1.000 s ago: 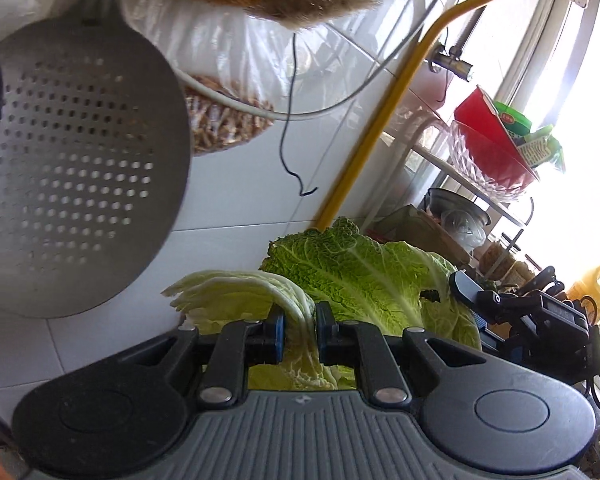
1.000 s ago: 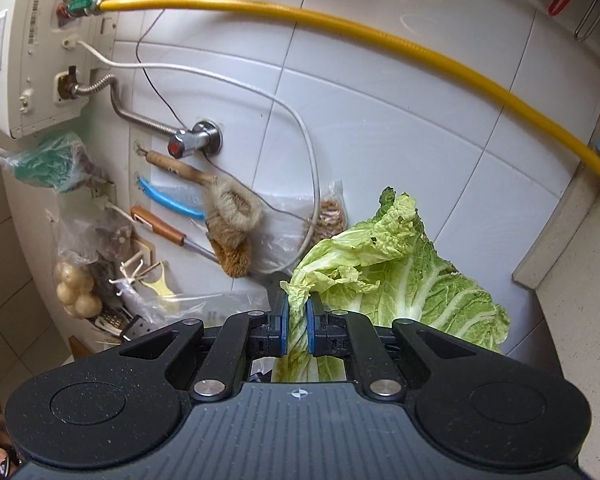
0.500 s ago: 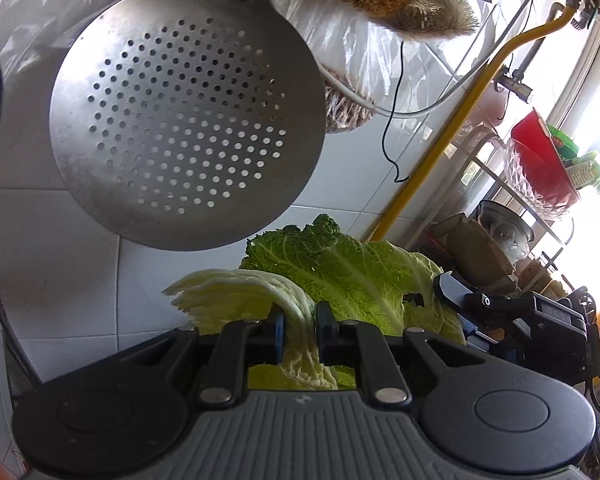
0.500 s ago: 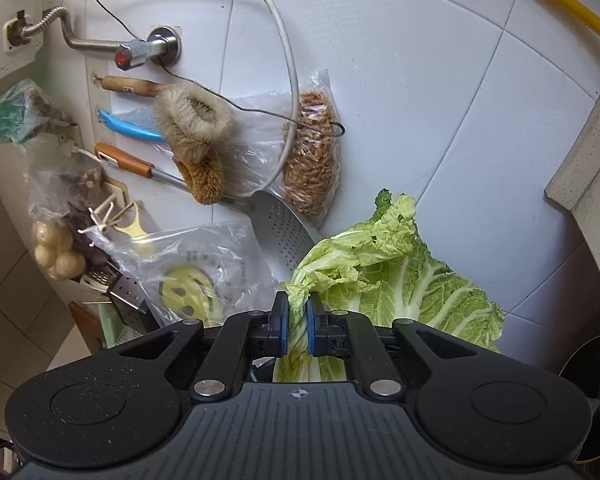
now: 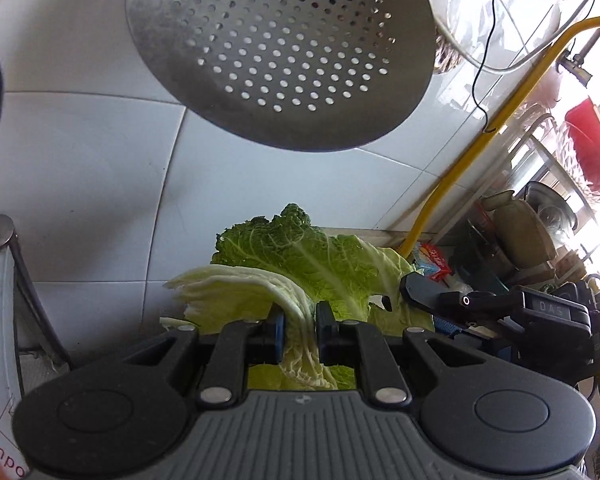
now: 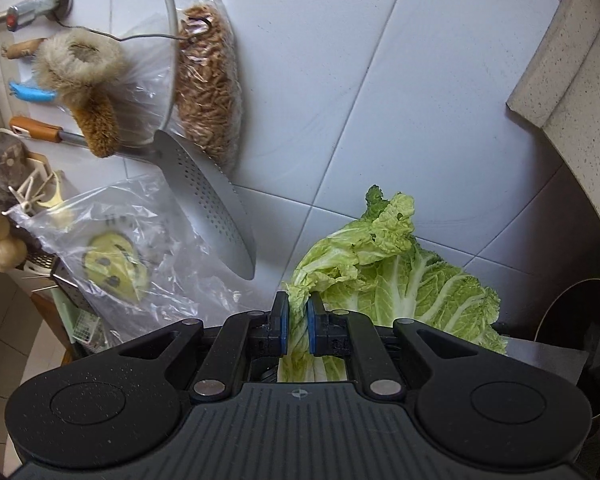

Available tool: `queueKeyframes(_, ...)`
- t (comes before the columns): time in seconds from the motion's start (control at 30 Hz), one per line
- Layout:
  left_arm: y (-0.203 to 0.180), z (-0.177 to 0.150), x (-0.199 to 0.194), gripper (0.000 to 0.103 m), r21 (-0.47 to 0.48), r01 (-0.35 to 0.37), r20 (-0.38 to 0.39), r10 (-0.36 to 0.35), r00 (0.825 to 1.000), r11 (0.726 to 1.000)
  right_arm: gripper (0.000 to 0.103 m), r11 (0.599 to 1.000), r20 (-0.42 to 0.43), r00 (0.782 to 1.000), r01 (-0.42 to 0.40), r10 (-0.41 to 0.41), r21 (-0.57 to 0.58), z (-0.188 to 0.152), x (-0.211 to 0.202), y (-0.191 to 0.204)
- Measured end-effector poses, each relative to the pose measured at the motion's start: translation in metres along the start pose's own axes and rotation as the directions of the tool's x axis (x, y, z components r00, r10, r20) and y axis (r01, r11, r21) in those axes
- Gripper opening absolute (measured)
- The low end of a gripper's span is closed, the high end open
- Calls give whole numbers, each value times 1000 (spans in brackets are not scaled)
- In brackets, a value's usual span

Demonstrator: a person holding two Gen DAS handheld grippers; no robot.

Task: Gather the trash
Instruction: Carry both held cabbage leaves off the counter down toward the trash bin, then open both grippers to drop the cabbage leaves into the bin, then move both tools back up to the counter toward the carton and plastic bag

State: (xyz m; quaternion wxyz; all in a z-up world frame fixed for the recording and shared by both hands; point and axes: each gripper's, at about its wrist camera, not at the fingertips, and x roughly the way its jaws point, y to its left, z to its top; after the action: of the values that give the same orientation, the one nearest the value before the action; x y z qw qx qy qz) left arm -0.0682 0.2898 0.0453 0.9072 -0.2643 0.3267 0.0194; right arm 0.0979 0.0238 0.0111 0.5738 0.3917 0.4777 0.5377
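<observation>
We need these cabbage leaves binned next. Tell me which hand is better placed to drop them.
No clear favourite. The left gripper and right gripper are each shut on the cabbage leaves, and no bin shows in either view. They probably have to move and release together.

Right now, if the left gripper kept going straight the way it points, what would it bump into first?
Probably the white tiled wall, below the hanging metal strainer. The left gripper is shut on cabbage leaves, so these would touch first. How far off the wall stands is unclear.
</observation>
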Motion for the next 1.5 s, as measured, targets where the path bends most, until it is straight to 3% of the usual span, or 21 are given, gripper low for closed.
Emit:
queueKeyframes(0.43, 9, -3, 27, 11, -11, -44, -44, 44, 998, 999, 15, 996, -17, 995, 94, -93, 15, -2, 19, -25)
queueKeyframes(0.67, 11, -6, 48, 12, 1, -83, -87, 82, 993, 997, 17, 982, -39, 981, 189, -189, -9, -2, 31, -38)
queueKeyframes(0.77, 12, -9, 61, 15, 0, -95, -114, 94, 989, 995, 29, 976, -62, 974, 215, -216, -12, -3, 38, -48)
queueKeyframes(0.83, 17, -12, 63, 19, 5, -114, -124, 113, 986, 994, 44, 973, -66, 970, 233, -233, -4, -2, 43, -55)
queueKeyframes(1.23, 32, -19, 71, 22, -11, -142, -151, 139, 979, 990, 48, 958, -57, 956, 287, -287, -9, -5, 39, -62)
queueKeyframes(1.5, 18, -13, 57, 23, 21, -99, -136, 101, 985, 995, 55, 955, -17, 955, 296, -297, -13, -11, 21, -50)
